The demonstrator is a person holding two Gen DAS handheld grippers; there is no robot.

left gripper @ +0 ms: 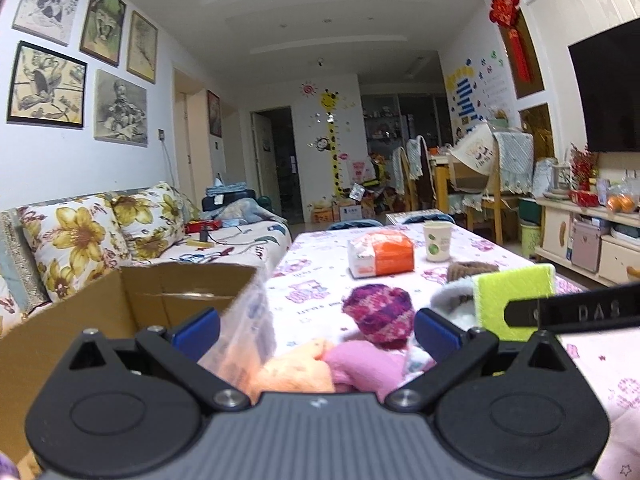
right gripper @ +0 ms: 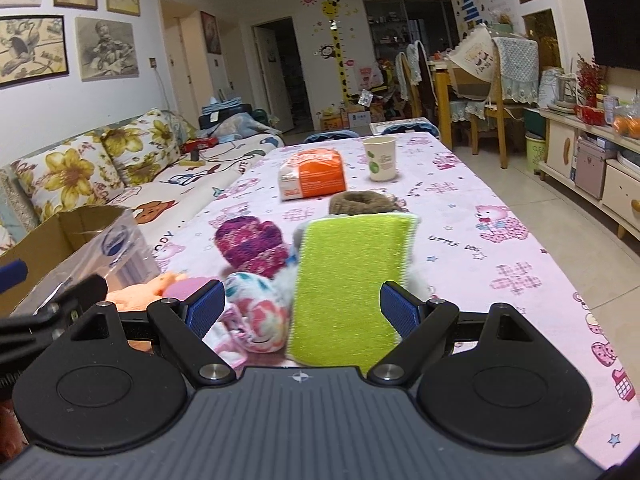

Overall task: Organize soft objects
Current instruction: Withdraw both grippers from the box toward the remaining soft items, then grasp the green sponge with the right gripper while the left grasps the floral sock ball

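Note:
A heap of soft things lies on the pink patterned tablecloth (right gripper: 500, 216): a lime-green sponge cloth (right gripper: 348, 280), a purple knitted mitten (right gripper: 252, 246), a patterned white-pink sock (right gripper: 256, 312), a pink cloth (left gripper: 360, 364) and an orange plush (left gripper: 296, 372). My left gripper (left gripper: 316, 332) is open, its fingers wide over the pink cloth and orange plush. My right gripper (right gripper: 302, 308) is open, with the green sponge cloth and the sock between its fingers. The green cloth also shows in the left wrist view (left gripper: 512, 300). A brown knitted item (right gripper: 360, 202) lies behind the heap.
An open cardboard box (left gripper: 80, 320) stands at the table's left edge with a clear plastic bag (left gripper: 248, 320) against it. An orange-white tissue pack (right gripper: 314, 178) and a paper cup (right gripper: 380, 158) stand farther back. A flowered sofa (left gripper: 100, 232) lies left.

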